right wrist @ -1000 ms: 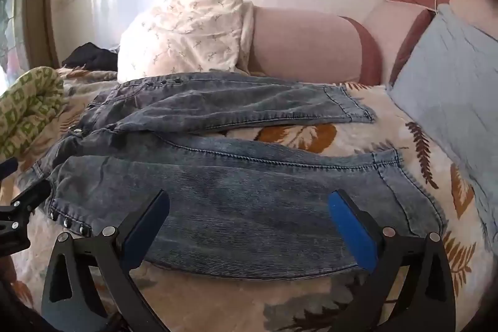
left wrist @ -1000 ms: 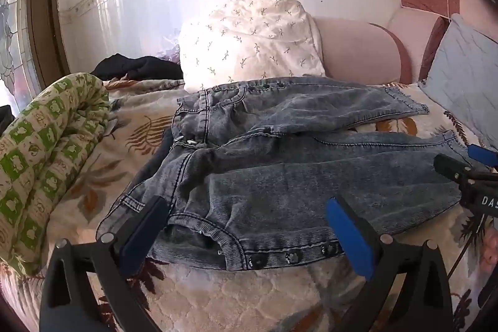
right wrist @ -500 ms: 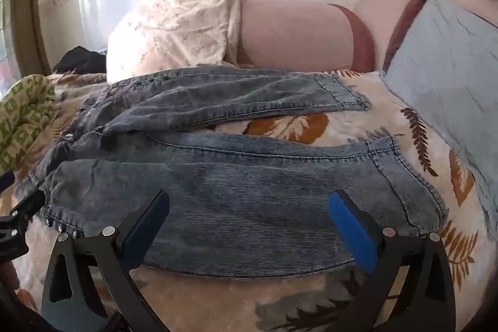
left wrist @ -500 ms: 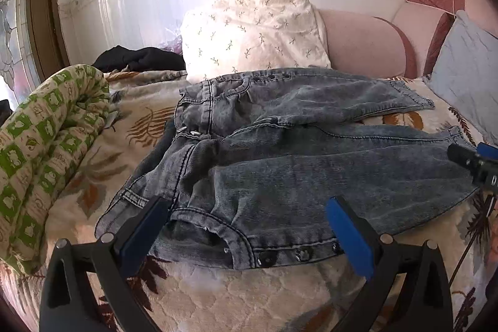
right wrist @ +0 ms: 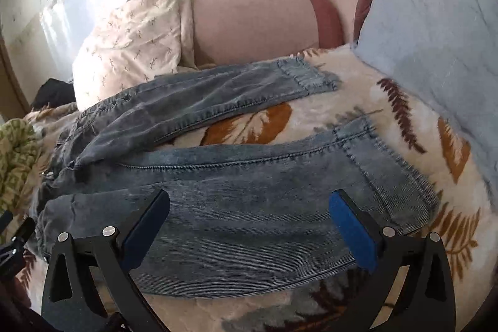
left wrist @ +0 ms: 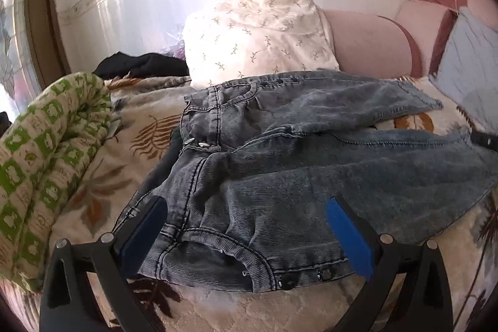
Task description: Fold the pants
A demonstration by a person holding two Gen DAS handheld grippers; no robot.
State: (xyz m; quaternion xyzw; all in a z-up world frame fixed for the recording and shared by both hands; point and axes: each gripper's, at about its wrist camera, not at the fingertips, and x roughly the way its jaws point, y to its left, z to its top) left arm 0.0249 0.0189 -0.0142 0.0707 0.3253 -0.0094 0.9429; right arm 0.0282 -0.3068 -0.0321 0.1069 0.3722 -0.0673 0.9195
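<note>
Both grippers have closed in on the jeans [left wrist: 280, 176], which lie spread on the leaf-print blanket [right wrist: 404, 120]. The left gripper [left wrist: 246, 232] hovers wide open over the waistband, the right gripper [right wrist: 249, 226] wide open over the near leg, neither holding cloth. Pinch both layers at the near edge, though the blurred hem probably hides wrinkles.

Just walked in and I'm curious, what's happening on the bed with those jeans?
A person holds two grippers over grey-blue jeans spread on a leaf-print blanket, legs apart. The left gripper sits open at the waistband, the right gripper open over the near leg. Neither grips fabric; no fold is made yet.
</note>
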